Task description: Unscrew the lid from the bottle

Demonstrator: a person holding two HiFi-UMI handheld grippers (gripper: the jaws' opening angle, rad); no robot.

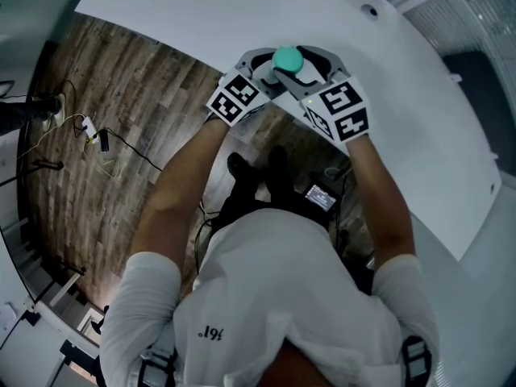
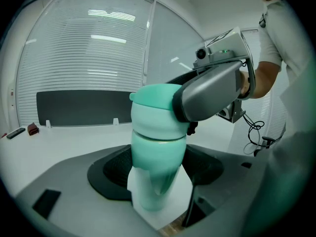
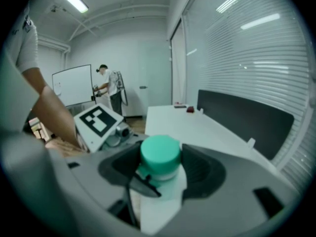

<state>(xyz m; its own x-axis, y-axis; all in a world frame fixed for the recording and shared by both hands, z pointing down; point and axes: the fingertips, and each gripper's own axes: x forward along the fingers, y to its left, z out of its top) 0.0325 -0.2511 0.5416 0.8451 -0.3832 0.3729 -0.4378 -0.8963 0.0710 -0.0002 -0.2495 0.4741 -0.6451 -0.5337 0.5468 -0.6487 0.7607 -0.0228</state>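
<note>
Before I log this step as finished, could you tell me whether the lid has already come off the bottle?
No, the green lid sits atop the bottle, with the right gripper shut round it.

one teal bottle (image 2: 156, 181) and one lid (image 3: 160, 153). two grippers, the left gripper (image 1: 270, 71) and the right gripper (image 1: 306, 69). one white table (image 1: 242, 14).

Left claw (image 1: 271, 72) and right claw (image 1: 306, 68) clamped, tips meeting.
</note>
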